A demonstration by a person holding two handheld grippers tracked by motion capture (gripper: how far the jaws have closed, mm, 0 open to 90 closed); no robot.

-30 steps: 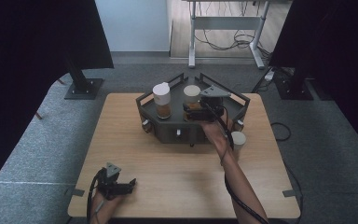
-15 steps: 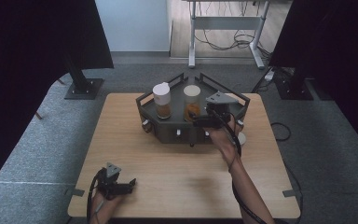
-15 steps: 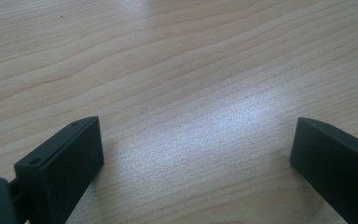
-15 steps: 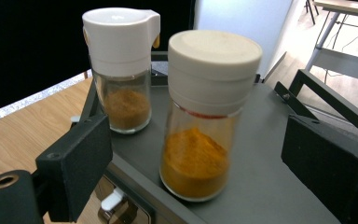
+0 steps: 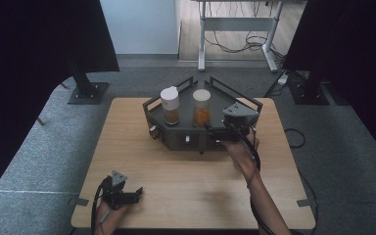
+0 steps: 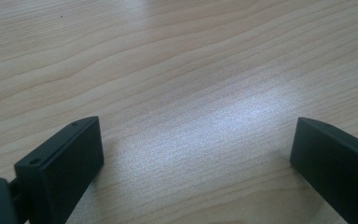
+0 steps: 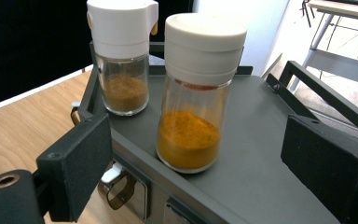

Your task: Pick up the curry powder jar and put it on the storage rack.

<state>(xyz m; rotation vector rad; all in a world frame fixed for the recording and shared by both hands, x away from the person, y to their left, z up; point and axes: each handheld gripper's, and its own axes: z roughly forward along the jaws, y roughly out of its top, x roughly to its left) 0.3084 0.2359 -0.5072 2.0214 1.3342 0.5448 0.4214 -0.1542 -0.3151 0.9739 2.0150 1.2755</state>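
A lab or recording studio: a bare wooden table (image 5: 186,181) stands on grey carpet (image 5: 44,161), with black curtains (image 5: 34,44) at ten and two o'clock, and a cabled desk frame (image 5: 237,29) at twelve.

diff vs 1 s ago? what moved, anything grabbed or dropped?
The right tool has pulled back from over the grey tray toward the tray's near-right edge. It is open and holds nothing, and the yellow-powder jar stands ahead between its jaws, untouched. That jar and the brown-powder jar stayed put on the tray. The left tool stayed open on the table.
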